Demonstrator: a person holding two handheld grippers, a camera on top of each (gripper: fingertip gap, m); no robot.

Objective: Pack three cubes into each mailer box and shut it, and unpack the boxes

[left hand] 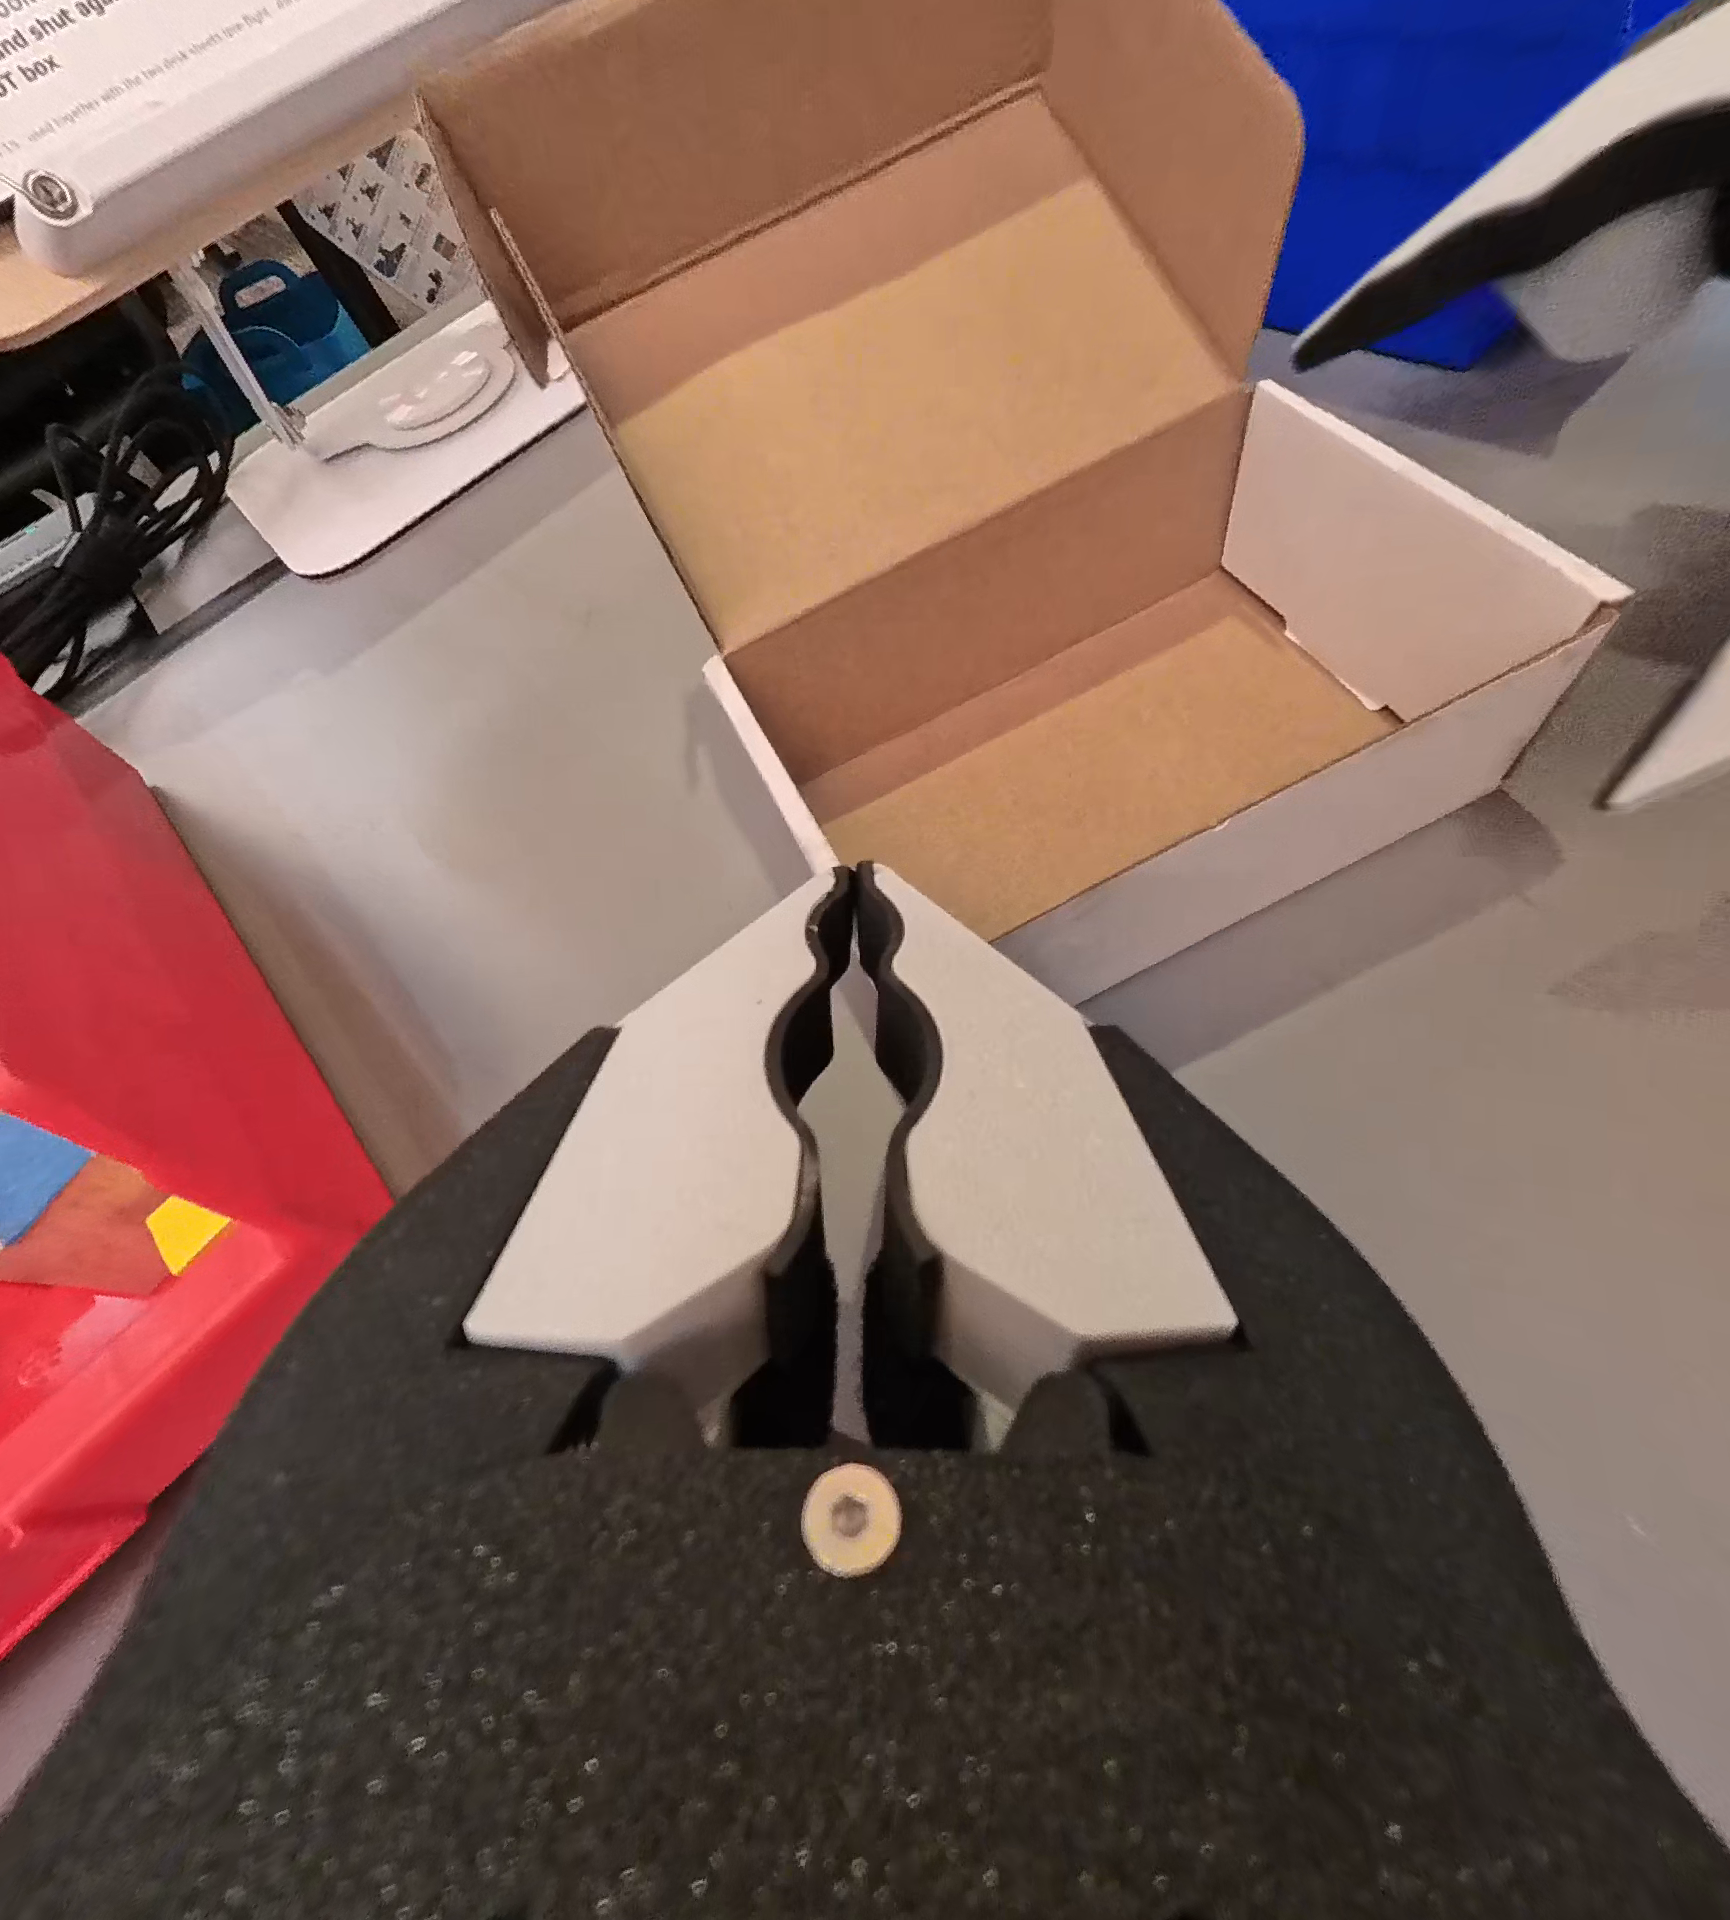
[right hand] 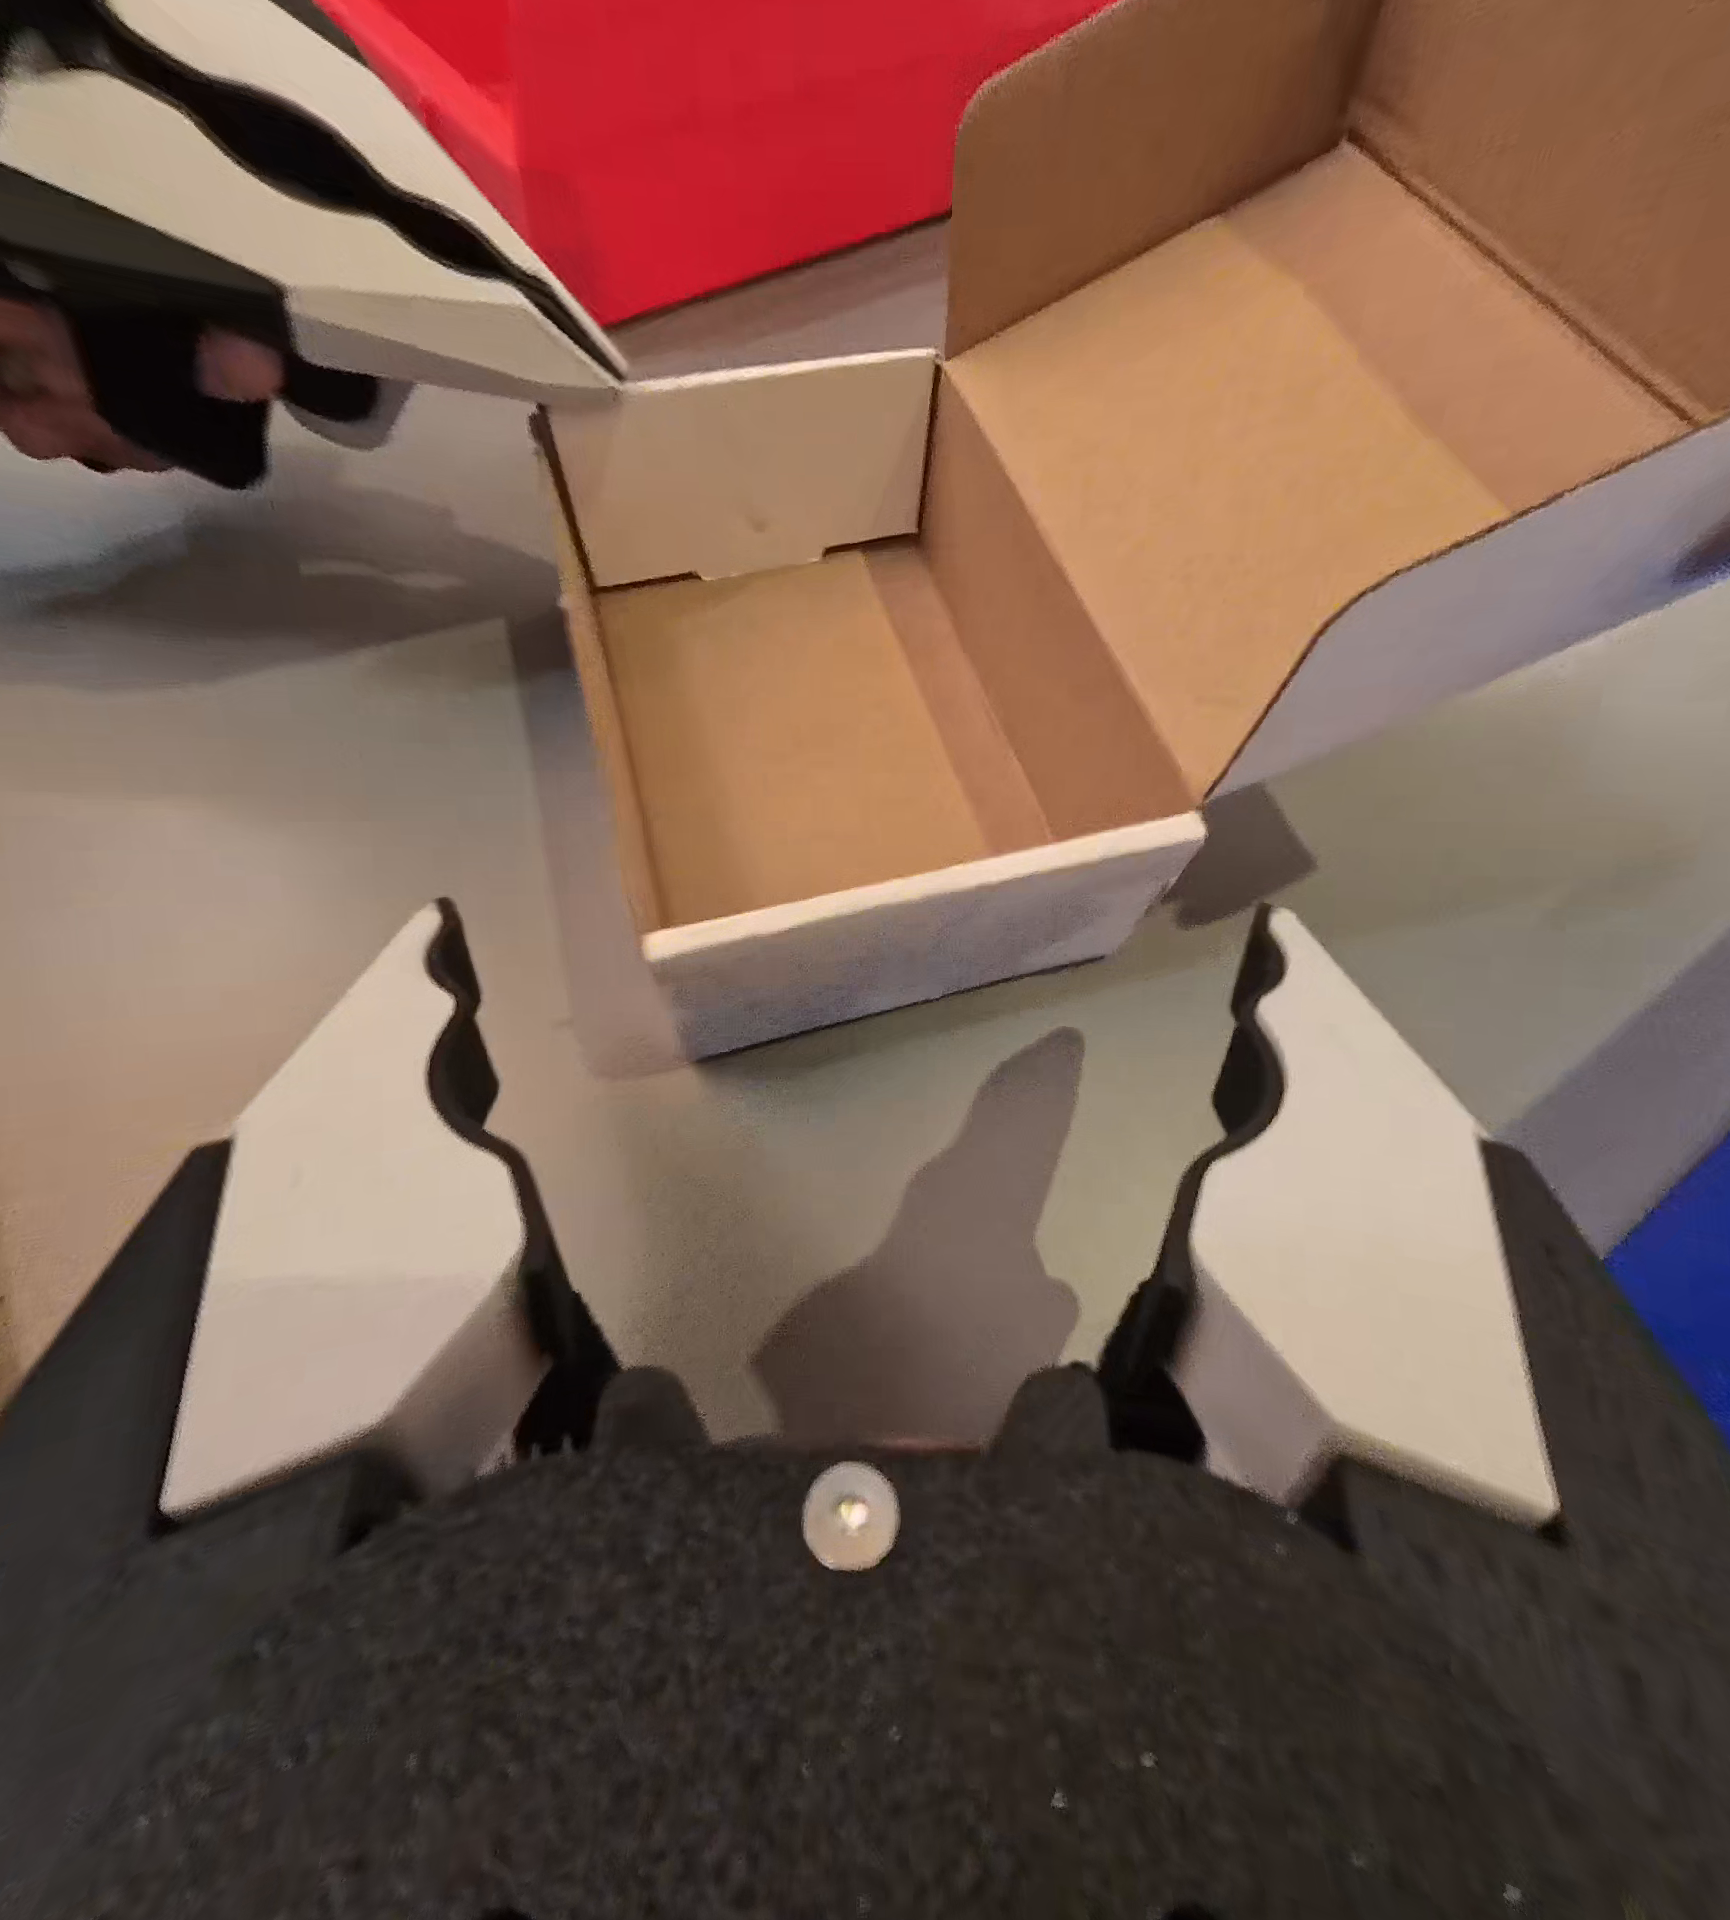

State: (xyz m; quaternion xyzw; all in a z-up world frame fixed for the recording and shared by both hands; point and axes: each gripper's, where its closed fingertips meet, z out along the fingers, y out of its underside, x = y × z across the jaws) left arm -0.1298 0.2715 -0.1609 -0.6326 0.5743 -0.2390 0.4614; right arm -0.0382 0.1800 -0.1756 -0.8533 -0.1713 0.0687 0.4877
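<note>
In the left wrist view, on a grey table [left hand: 445,790], a white mailer box [left hand: 1204,862] stood open just ahead of the left gripper [left hand: 856,883]. Lid [left hand: 871,343] was raised nearly upright, brown cardboard inside; nothing lay in the box. Left gripper's fingers were pressed together at the tips, gripping nothing, tips just short of the box's near corner. At left sat a red bin [left hand: 113,935] with coloured cubes [left hand: 19,1184] in it: blue, yellow and wood-toned faces showed. Beyond it were a tangle of black cables [left hand: 102,520] and a white printed sheet [left hand: 61,114] on a stand. A blue bin [left hand: 1443,166] stood behind the box at right. The right gripper [left hand: 1463,540] showed blurred at the right edge, its two fingers well apart, near the box's right end wall.

In the right wrist view, the same box [right hand: 902,935] lay ahead on the table [right hand: 217,831], its interior bare, lid [right hand: 1360,343] thrown back to the right. Right gripper [right hand: 856,925] hovered just short of the near wall, fingers spread wide, nothing between them; its shadow fell on the table between the fingers. Left gripper [right hand: 601,374] came in from upper left, blurred, tips closed together at the box's far left corner; whether touching the wall I could not tell. A hand [right hand: 30,384] held its black grip. The red bin [right hand: 715,135] stood behind the box; blue bin [right hand: 1723,1299] at the right edge.
</note>
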